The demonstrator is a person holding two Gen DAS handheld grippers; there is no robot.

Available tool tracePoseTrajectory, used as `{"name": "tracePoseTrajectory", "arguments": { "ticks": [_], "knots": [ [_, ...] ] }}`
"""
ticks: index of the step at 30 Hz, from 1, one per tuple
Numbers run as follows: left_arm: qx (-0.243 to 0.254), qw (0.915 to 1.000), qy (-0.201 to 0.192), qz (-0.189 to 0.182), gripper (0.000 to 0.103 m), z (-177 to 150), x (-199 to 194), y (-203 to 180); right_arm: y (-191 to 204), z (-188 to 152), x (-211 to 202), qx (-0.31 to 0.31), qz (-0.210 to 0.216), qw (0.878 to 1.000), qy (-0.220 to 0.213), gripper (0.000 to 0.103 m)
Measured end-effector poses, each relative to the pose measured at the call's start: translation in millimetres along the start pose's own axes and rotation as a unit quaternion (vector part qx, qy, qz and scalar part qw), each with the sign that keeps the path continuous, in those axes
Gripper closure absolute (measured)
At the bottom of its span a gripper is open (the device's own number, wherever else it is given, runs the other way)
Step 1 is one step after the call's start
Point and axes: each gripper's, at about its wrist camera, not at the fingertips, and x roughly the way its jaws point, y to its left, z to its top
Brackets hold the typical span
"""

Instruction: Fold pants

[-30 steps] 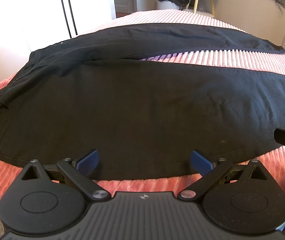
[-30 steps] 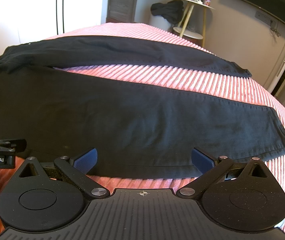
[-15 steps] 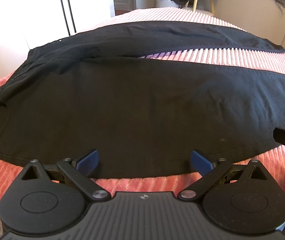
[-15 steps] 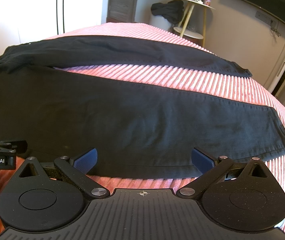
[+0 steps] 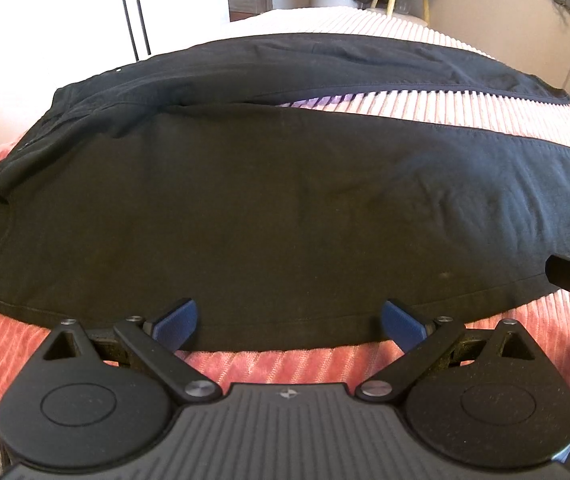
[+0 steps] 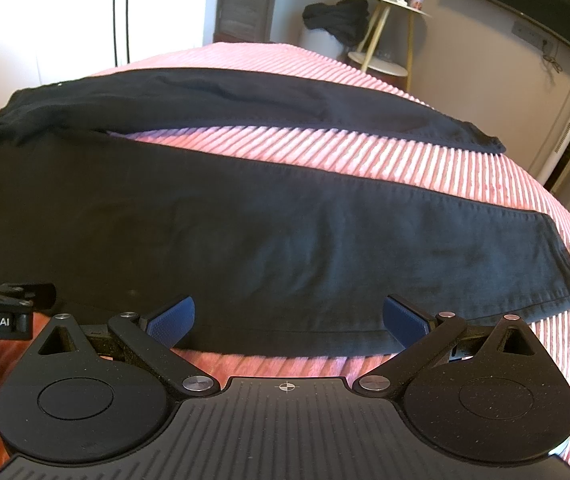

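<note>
**Count of things in view**

One pair of black pants [image 5: 269, 208] lies on one bed [image 5: 269, 364] with a pink ribbed cover; the pair has two legs, spread apart in a V. On the waist end, four small metal rivets show in the left wrist view.

Two grippers are present: the left gripper [image 5: 290, 322] and the right gripper [image 6: 288, 322], each with two blue-padded fingers, four pads in all.

Behind the bed stands one small round side table [image 6: 389, 60] with gold legs and two tiers. On its top tier are two small cans. Beside it lies one dark heap of cloth [image 6: 337, 16].
</note>
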Motion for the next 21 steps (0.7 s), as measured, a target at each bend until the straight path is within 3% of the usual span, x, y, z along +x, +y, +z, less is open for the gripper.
{"name": "tracePoseTrajectory", "arguments": {
  "ticks": [21],
  "knots": [
    [-0.007,0.9999,0.012,-0.003,0.004,2.5,6.2,1.3,0.5,0.2,3.4,-0.001,0.001,1.0,0.006,0.0]
  ]
}}
